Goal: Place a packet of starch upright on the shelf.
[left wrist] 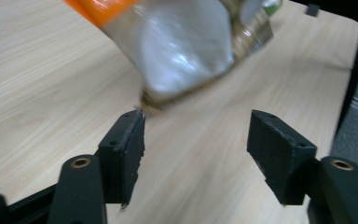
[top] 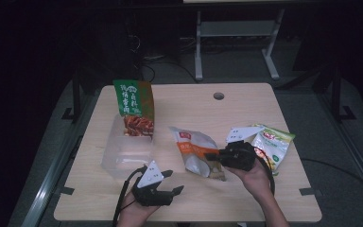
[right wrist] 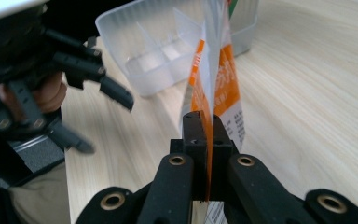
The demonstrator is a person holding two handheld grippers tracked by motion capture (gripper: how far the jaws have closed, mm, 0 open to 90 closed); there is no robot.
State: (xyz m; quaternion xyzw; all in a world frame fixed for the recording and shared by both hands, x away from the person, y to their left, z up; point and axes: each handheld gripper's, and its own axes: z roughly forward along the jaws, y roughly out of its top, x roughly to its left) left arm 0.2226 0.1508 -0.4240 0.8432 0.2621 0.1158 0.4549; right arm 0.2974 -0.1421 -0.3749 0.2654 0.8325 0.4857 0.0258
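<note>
My right gripper (top: 213, 156) is clamped tight on the edge of the orange-and-white snack bag (top: 196, 152); in the right gripper view the black pads pinch the thin bag wall (right wrist: 214, 88) with the bag standing on edge in front of them. The bag sits mid-table on the wooden table (top: 246, 109), just right of the clear plastic bin (top: 125, 153). My left gripper (top: 172, 182) is at the near edge, jaws spread apart with nothing between them; in its own view the bag's lower corner (left wrist: 182, 51) hangs just past the left pad, not touching as far as I can tell, view is blurred. A green snack bag (top: 134, 106) stands upright at the bin's far end. A light green packet (top: 274, 144) lies flat just right of my right hand (top: 255, 177), partly under the gripper.
</note>
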